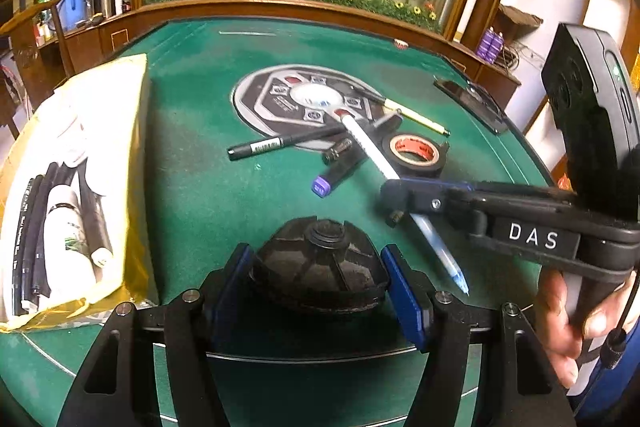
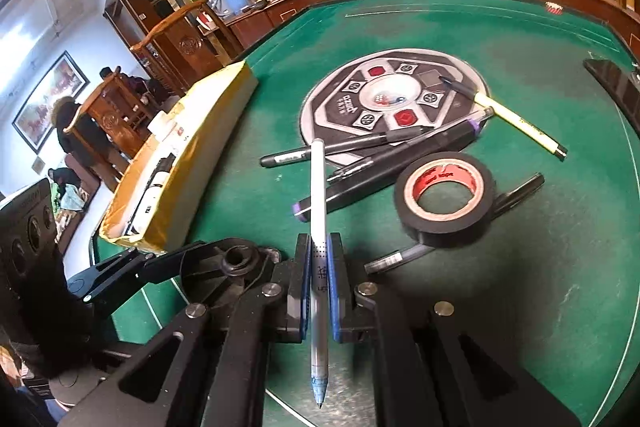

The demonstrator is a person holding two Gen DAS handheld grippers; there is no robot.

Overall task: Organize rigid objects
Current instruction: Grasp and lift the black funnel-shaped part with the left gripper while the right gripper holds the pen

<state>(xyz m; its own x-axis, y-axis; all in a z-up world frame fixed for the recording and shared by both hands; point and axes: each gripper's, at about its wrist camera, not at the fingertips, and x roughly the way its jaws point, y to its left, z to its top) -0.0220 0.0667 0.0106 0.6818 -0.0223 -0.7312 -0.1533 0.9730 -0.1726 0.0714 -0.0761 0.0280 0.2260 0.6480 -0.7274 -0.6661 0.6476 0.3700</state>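
Note:
My right gripper (image 2: 319, 269) is shut on a white pen (image 2: 318, 211) and holds it just above the green table; it shows in the left wrist view (image 1: 394, 193) gripping the same pen (image 1: 370, 147). My left gripper (image 1: 320, 269) is shut on a black round ribbed cap (image 1: 320, 267). On the table lie a roll of black tape (image 2: 442, 201), a black marker (image 2: 332, 149), a purple-ended marker (image 2: 384, 173) and a yellow pen (image 2: 520, 125).
A yellow box (image 1: 132, 163) with pens and tubes stands at the left, also in the right wrist view (image 2: 208, 143). A round grey control panel (image 2: 384, 103) sits in the table's middle. A black phone (image 1: 472, 101) lies at the far right. A wooden rail borders the table.

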